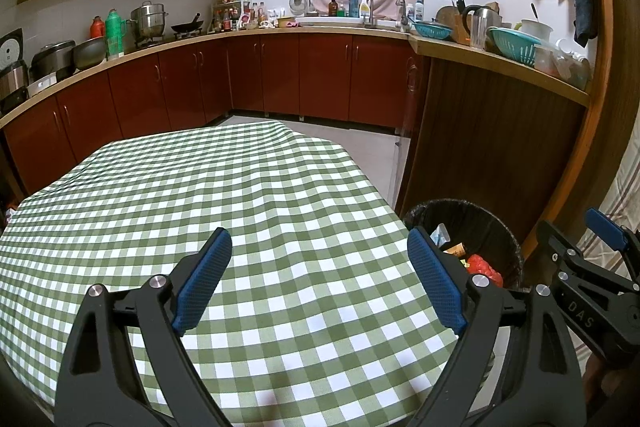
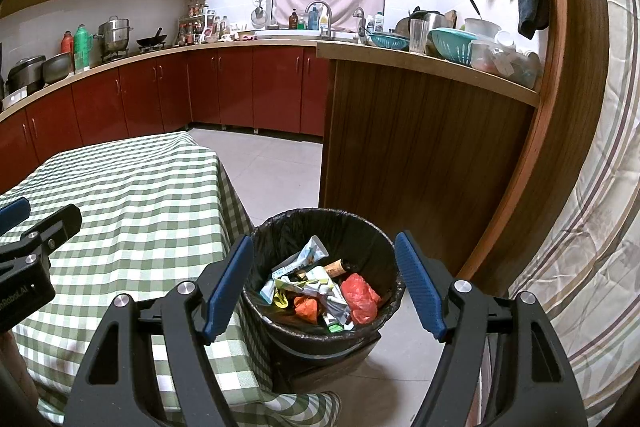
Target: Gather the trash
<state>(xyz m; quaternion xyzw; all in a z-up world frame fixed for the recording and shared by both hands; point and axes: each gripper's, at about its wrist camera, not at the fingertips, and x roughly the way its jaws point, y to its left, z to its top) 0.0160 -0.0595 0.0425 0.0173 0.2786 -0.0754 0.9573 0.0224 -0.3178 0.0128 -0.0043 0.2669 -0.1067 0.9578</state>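
The left hand-held gripper (image 1: pixel 320 279) stands with its blue pads spread wide and nothing between them, low in the left wrist view over the green-and-white checked surface (image 1: pixel 248 195). That cloth-covered top fills the middle and lower left of the frame.

The right hand-held gripper (image 2: pixel 324 287) is likewise open and empty, its pads framing the trash bin (image 2: pixel 384 247) in the lower centre of the right wrist view. The bin is round, lined with a black bag, and stands on the tiled floor (image 2: pixel 276 171) just beside the draped edge of the checked cloth, in front of a brown wood-panelled counter side (image 2: pixel 420 147).

Inside the bin lies the collected trash: a crumpled red plastic bag (image 2: pixel 360 293) toward the right, an orange scrap (image 2: pixel 306 307) near the middle, pale wrappers (image 2: pixel 308 257) and a brown cork-like piece (image 2: pixel 338 267).

In the left wrist view the same bin shows at lower right, partly hidden behind the left gripper's right finger, with the right gripper at the far right edge.
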